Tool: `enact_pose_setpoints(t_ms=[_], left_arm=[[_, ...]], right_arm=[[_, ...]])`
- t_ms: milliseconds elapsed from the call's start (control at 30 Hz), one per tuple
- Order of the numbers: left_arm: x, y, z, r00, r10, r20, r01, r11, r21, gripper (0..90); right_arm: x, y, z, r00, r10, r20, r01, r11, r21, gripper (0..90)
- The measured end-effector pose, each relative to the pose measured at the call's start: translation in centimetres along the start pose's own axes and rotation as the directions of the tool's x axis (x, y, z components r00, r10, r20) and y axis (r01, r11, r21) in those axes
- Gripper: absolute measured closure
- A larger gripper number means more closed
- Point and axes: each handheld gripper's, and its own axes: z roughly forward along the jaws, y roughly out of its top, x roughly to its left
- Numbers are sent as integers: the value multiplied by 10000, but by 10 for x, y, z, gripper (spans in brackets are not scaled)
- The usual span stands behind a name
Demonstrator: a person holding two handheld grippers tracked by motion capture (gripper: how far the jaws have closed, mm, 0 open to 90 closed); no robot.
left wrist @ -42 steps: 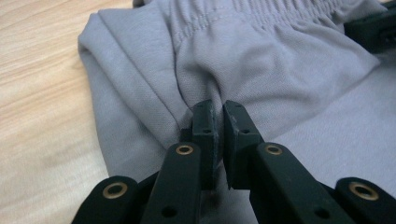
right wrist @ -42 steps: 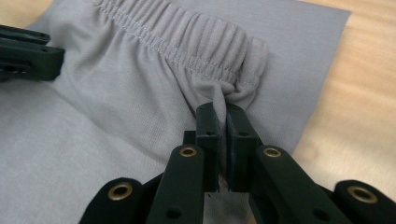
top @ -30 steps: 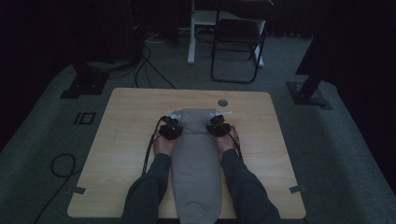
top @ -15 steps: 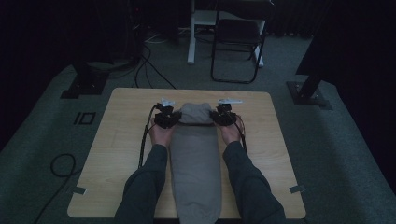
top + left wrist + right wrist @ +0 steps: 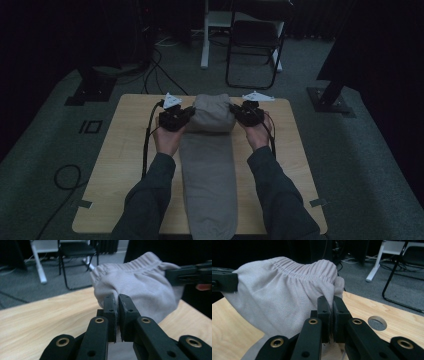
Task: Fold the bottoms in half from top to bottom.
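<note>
Light wood table (image 5: 120, 165) w/ round hole (image 5: 377, 323), grey garment (image 5: 209, 185) lying lengthwise down its middle.

High view dimly lit, underexposed; room beyond tabletop (image 5: 125, 165) lost in near-black, no hard shadows cast. Both gripper views brighter, soft even light, no glare. Near black tongs rendered slightly soft in close foreground; grey cloth (image 5: 140, 282) sharp, weave resolved. Background chair (image 5: 75, 250) mildly blurred.
</note>
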Motion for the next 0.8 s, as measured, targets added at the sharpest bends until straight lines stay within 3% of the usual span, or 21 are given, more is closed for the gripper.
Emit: enact_pose_setpoints(t_ms=[167, 267, 333, 367, 433, 533, 633, 800], left_arm=[[-14, -8, -20, 9990, 338, 300, -340, 9994, 50, 848], [-22, -26, -30, 9972, 540, 517, -557, 9979, 327, 847], [-24, -34, -33, 9973, 432, 598, -450, 9986, 286, 847], [-28, -52, -37, 9969, 363, 696, -404, 9975, 579, 847], [-30, -68, -38, 9963, 304, 802, -376, 9952, 908, 847], [-33, -93, -38, 9956, 251, 907, -395, 9863, 1600, 846], [-34, -118, -40, 9939, -175, 1086, -61, 9770, 2134, 844], [-46, -151, -38, 9932, -11, 1167, -360, 9486, 3146, 842]], right_arm=[[5, -7, -23, 9986, -269, -456, 266, 9996, -72, 872], [11, -21, -33, 9961, -544, -688, 553, 9984, 120, 871], [13, -28, -35, 9950, -646, -768, 665, 9975, 219, 871], [16, -35, -38, 9933, -780, -848, 809, 9962, 319, 871], [25, -58, -42, 9888, -984, -1121, 1072, 9914, 750, 870], [33, -80, -43, 9851, -1101, -1319, 1265, 9842, 1236, 869], [39, -103, -42, 9800, -1230, -1562, 1496, 9737, 1718, 868], [49, -139, -40, 9751, -1169, -1884, 1644, 9512, 2610, 868]])
